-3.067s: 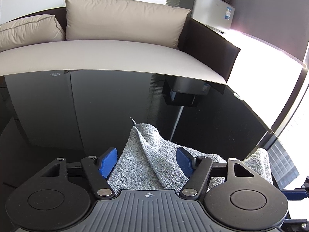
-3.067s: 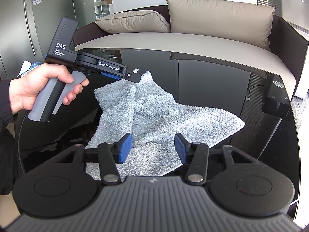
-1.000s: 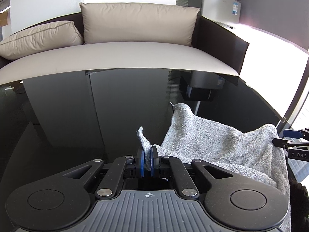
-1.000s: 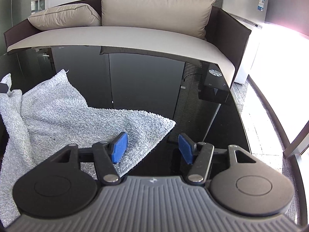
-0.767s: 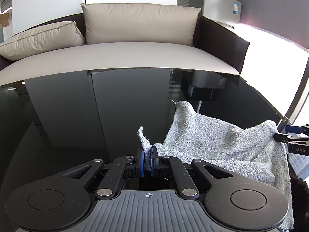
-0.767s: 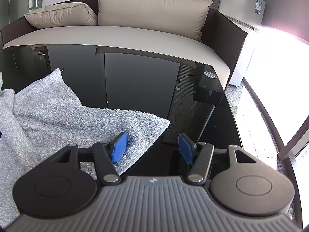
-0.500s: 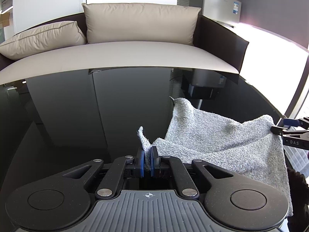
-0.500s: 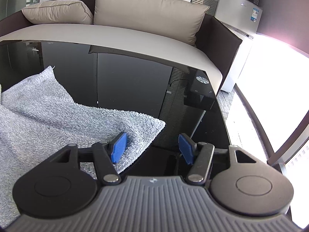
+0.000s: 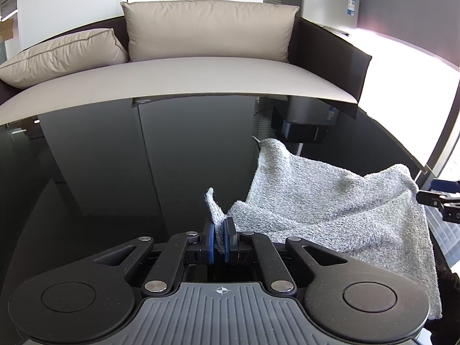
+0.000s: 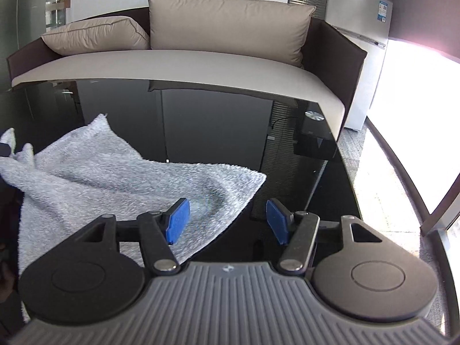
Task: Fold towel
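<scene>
A grey terry towel (image 9: pixel 330 210) lies rumpled on the black glass table (image 9: pixel 143 172). My left gripper (image 9: pixel 219 241) is shut on the towel's near left corner, with a small flap sticking up between the blue pads. In the right wrist view the towel (image 10: pixel 120 178) spreads to the left. My right gripper (image 10: pixel 227 221) is open, its left pad (image 10: pixel 178 220) over the towel's near right corner and its right pad over bare glass. The right gripper's tips also show at the right edge of the left wrist view (image 9: pixel 442 198), next to the towel's raised right corner.
A beige sofa (image 9: pixel 187 74) with cushions runs along the table's far edge. A silver fridge (image 10: pixel 362 34) stands at the back right. The table's curved right edge (image 10: pixel 402 172) borders a bright floor.
The towel has been drawn out wider and flatter between the two grippers. The right gripper has shifted along the towel's right corner and stayed open. The left gripper keeps its hold.
</scene>
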